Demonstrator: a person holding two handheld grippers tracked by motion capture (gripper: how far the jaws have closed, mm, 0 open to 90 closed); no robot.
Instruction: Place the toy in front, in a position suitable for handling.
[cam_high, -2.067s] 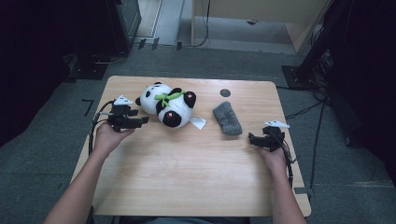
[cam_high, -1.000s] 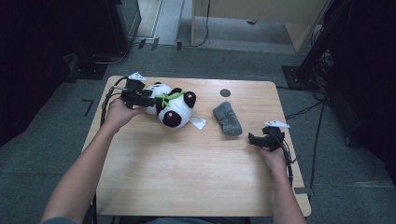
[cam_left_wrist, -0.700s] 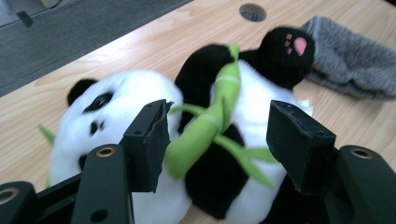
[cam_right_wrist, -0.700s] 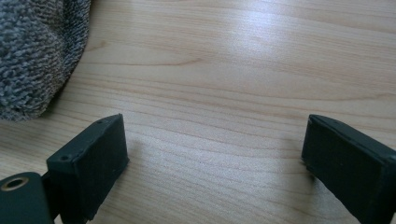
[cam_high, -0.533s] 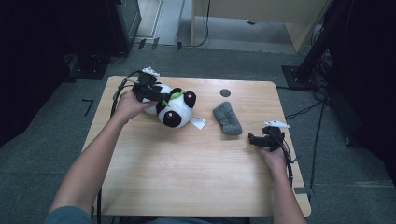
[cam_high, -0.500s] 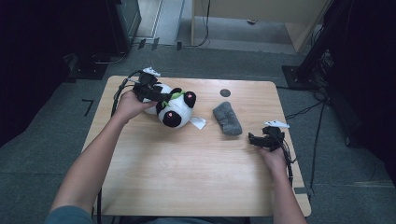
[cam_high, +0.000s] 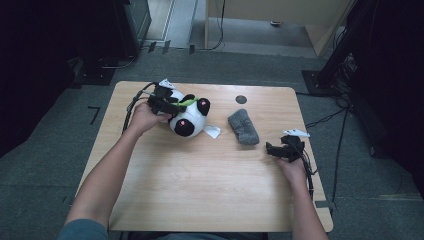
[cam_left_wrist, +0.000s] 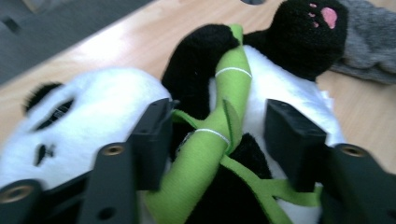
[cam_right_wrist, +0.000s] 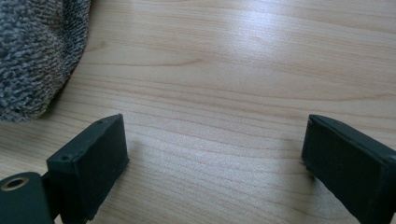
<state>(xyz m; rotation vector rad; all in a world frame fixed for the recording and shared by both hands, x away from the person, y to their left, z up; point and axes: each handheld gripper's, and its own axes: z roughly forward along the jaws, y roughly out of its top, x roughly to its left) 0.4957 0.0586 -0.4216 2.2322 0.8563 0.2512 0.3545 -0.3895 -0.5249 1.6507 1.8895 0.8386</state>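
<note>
The toy panda (cam_high: 187, 112) lies on the wooden table (cam_high: 200, 185) near its far edge, toward the far left corner, with its white head on the left and its black paws with pink pads pointing toward the middle. The left claw (cam_high: 172, 106) is down on top of it, the person's left hand (cam_high: 144, 117) behind it on the side nearer the left edge. In the left gripper view the left claw (cam_left_wrist: 219, 135) is spread wide, one jaw against the white head and the other against the white belly, with the panda's green bamboo stalk (cam_left_wrist: 219, 126) and a black arm running up between them; the jaws straddle the toy but have not closed on it. A small white tag (cam_high: 211, 131) lies on the table just beside the panda. A grey sock (cam_high: 243, 127) rests near the middle of the far half, well apart from the toy. The right claw (cam_high: 272, 149) sits low by the right edge, just beside the sock's near end; in the right gripper view its jaws stand wide open with bare wood between them, holding nothing.
</note>
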